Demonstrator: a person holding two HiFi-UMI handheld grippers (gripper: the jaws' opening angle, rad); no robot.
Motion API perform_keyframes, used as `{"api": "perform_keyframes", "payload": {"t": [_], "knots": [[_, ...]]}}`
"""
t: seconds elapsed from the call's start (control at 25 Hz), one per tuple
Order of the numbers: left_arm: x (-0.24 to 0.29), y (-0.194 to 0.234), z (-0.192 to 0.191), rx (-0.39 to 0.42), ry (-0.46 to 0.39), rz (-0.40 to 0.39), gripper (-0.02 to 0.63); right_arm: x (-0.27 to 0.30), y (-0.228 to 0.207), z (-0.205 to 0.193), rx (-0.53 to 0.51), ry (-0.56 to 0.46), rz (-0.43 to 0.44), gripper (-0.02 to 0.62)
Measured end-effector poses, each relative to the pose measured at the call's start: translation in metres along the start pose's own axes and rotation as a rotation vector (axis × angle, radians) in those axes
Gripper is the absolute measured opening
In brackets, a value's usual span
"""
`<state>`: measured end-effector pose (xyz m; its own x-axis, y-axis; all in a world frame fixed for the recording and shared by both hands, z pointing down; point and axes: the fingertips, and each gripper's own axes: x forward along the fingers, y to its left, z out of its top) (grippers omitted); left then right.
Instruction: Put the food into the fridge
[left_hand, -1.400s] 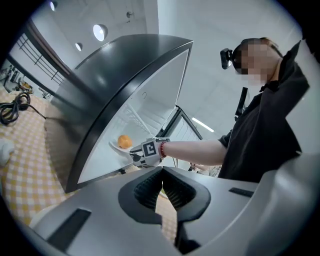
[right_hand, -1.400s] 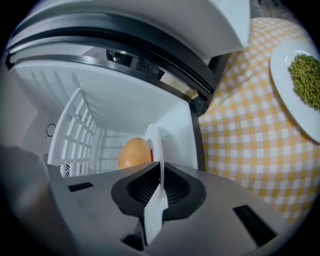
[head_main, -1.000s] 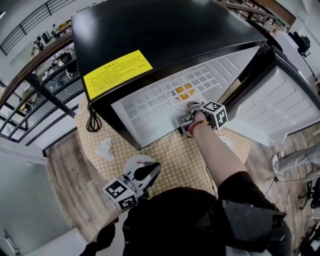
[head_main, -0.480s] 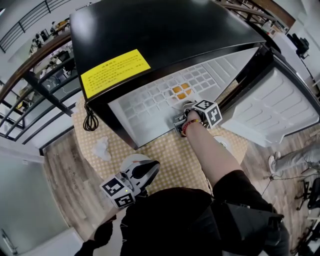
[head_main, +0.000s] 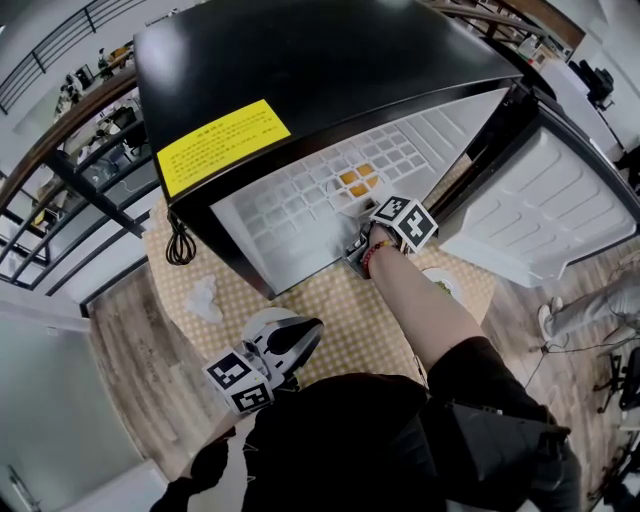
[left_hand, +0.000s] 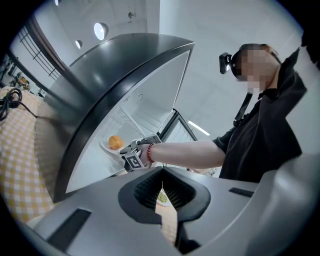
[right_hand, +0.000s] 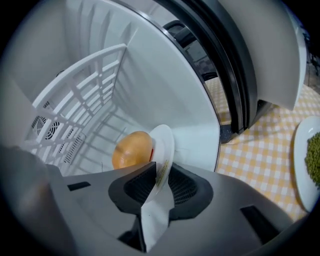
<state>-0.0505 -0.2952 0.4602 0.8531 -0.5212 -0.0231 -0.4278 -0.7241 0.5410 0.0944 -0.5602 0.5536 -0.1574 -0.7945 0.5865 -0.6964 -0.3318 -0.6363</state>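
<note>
A black mini fridge (head_main: 330, 60) stands on the table with its door (head_main: 545, 215) swung open. A white plate (right_hand: 165, 145) carrying a round orange piece of food (right_hand: 131, 149) rests on the fridge's white floor. My right gripper (right_hand: 161, 175) reaches inside, and its jaws have just been opening. The plate's rim stands between them, with a gap at the right pad. The head view shows that gripper (head_main: 360, 222) at the plate (head_main: 357, 180). My left gripper (left_hand: 161, 187) is shut and empty, held low by my body (head_main: 305, 330).
A second plate with green food (head_main: 440, 283) sits on the checked tablecloth (head_main: 330, 310) beside my right arm. A coiled black cable (head_main: 183, 245) and a crumpled tissue (head_main: 205, 295) lie left of the fridge. A white wire shelf (right_hand: 85, 90) spans the fridge above the plate.
My right wrist has rolled, so its marker cube now faces more upward. The plate and orange food stay in the same spot. The left gripper has hardly moved.
</note>
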Motion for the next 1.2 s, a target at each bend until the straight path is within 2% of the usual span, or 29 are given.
{"api": "perform_keyframes", "payload": {"t": [0.32, 0.8, 1.0, 1.2], "knots": [[-0.003, -0.003, -0.002, 0.002, 0.002, -0.004, 0.014, -0.006, -0.006, -0.002, -0.222, 0.010, -0.083, 0.121], [-0.015, -0.006, -0.006, -0.012, -0.015, 0.008, 0.014, -0.012, -0.004, -0.001, -0.427, -0.006, -0.133, 0.155], [-0.020, -0.005, -0.003, -0.013, -0.030, 0.020, 0.014, -0.010, -0.002, 0.003, -0.554, -0.012, -0.159, 0.176], [-0.022, -0.005, -0.002, -0.013, -0.030, 0.025, 0.014, -0.008, -0.009, -0.001, -0.564, -0.002, -0.165, 0.198]]}}
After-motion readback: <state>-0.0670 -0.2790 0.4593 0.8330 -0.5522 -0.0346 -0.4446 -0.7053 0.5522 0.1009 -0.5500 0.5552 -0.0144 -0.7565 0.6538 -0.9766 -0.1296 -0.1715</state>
